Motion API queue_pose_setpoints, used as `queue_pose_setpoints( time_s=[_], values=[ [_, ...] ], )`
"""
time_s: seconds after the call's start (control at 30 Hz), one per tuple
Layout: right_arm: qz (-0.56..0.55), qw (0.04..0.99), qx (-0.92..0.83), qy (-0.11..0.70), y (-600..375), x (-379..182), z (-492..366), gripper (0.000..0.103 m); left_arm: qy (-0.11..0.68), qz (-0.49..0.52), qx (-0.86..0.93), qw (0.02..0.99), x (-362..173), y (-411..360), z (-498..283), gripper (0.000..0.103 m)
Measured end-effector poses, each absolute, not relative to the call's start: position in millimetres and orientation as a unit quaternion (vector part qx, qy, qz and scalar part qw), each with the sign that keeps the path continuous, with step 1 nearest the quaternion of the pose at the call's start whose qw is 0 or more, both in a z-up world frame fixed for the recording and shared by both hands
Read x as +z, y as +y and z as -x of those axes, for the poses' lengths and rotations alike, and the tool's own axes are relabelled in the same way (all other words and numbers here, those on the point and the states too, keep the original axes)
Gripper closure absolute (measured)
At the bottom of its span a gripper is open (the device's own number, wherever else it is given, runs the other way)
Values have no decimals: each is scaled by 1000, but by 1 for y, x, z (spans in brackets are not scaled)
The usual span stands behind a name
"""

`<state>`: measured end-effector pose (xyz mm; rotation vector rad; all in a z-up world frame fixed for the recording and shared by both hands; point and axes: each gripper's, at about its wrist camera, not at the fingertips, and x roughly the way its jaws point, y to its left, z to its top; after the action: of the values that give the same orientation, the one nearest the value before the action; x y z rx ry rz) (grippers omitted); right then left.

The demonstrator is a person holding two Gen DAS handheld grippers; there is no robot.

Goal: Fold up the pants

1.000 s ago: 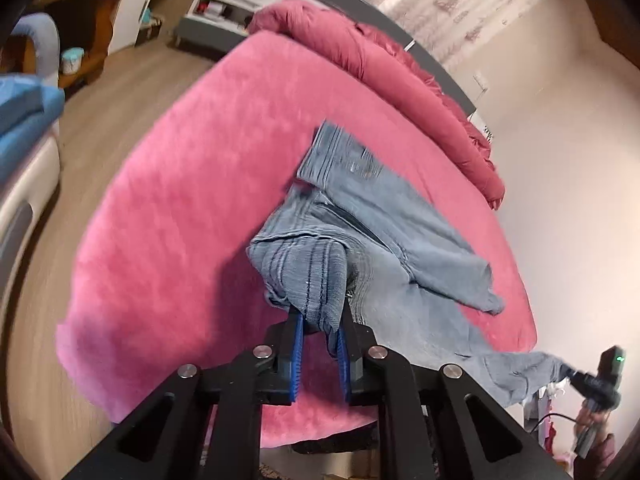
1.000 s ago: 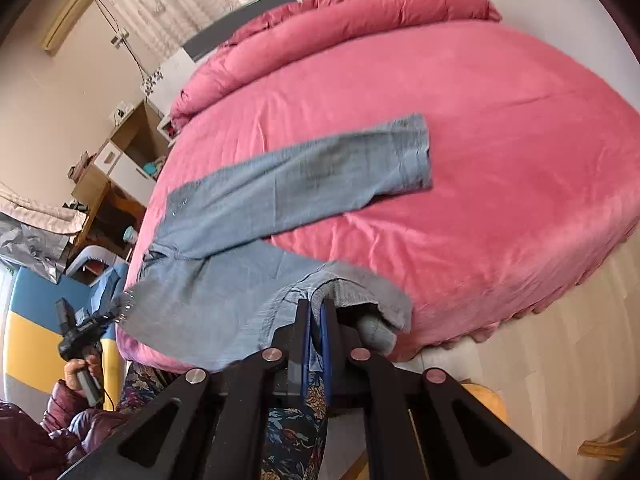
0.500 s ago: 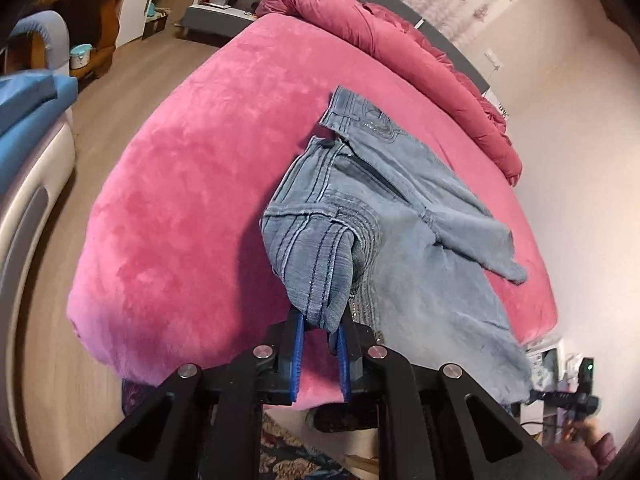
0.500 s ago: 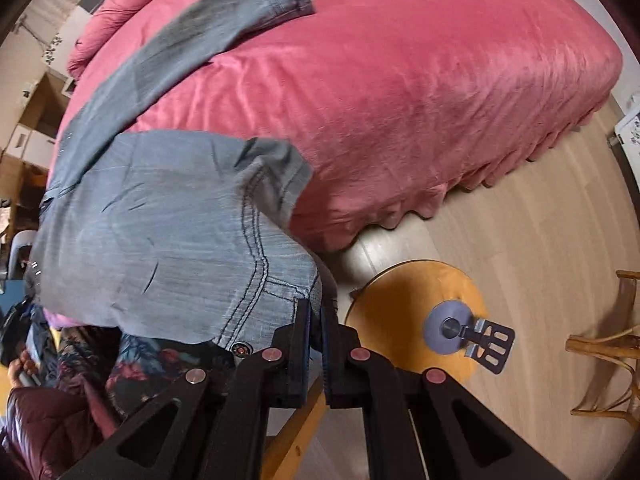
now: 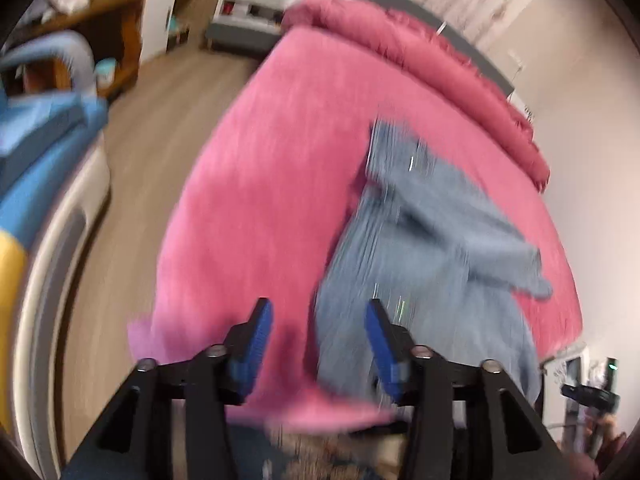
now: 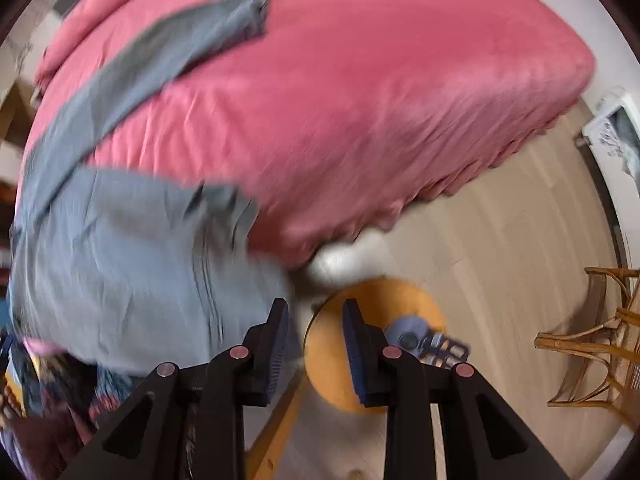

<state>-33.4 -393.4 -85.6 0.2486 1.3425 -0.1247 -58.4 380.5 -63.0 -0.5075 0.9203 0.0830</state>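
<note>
Both grips have just let go. Half a second ago each pair of fingers was clamped on a bunch of denim at the waist end; now the left gripper (image 5: 316,322) stands wide open with nothing between its blue pads, and the right gripper (image 6: 315,322) is parted too, less widely, and equally empty. Both views are smeared with motion, so fine detail is lost.

That release reads as the end of a laying-out step: the faded blue denim pants (image 5: 424,264) have been dropped on the pink plush bed (image 5: 256,184) rather than carried, and the folding proper looks not yet begun.

Nearest the left fingers, the waist end of the pants lies at the bed's near edge, just ahead and mostly toward the right finger, partly draping over the edge; whether the cloth touches that pad I cannot tell. Farther off, one leg crosses the other in a rumpled heap.

In the right view the pants (image 6: 120,248) sit left of the fingers, hanging over the bed (image 6: 400,100) edge, while one leg stretches far across the cover. Directly beyond those fingers is a round orange stool (image 6: 340,360) on the floor.
</note>
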Motion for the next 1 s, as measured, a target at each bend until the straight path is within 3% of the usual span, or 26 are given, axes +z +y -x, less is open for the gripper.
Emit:
queue_pose_setpoints(
  time_s=[0.27, 0.37, 0.4, 0.43, 0.77, 0.93, 0.97, 1.0],
  values=[
    [-113, 821, -16, 559, -372, -55, -71, 71, 459, 194, -2, 867, -49, 355, -119, 42],
    [-165, 827, 1, 538, -369, -50, -125, 64, 481, 190, -2, 856, -55, 343, -177, 33],
    [-177, 827, 0, 534, -369, -49, -146, 63, 490, 181, 0, 853, -60, 339, -199, 23],
    [-184, 829, 0, 529, -369, -48, -164, 62, 494, 179, 6, 851, -61, 338, -206, 21],
    [-237, 815, -36, 528, -388, -73, -317, 53, 534, 191, 38, 823, -104, 337, -316, 10],
    [-200, 797, -48, 568, -382, -96, -353, 53, 560, 207, 19, 802, -123, 331, -340, 13],
    [-199, 796, -38, 570, -379, -99, -357, 53, 562, 204, 20, 802, -124, 329, -342, 16],
    [-197, 795, -31, 573, -376, -101, -359, 53, 560, 187, 20, 807, -124, 324, -346, 27]
  ],
)
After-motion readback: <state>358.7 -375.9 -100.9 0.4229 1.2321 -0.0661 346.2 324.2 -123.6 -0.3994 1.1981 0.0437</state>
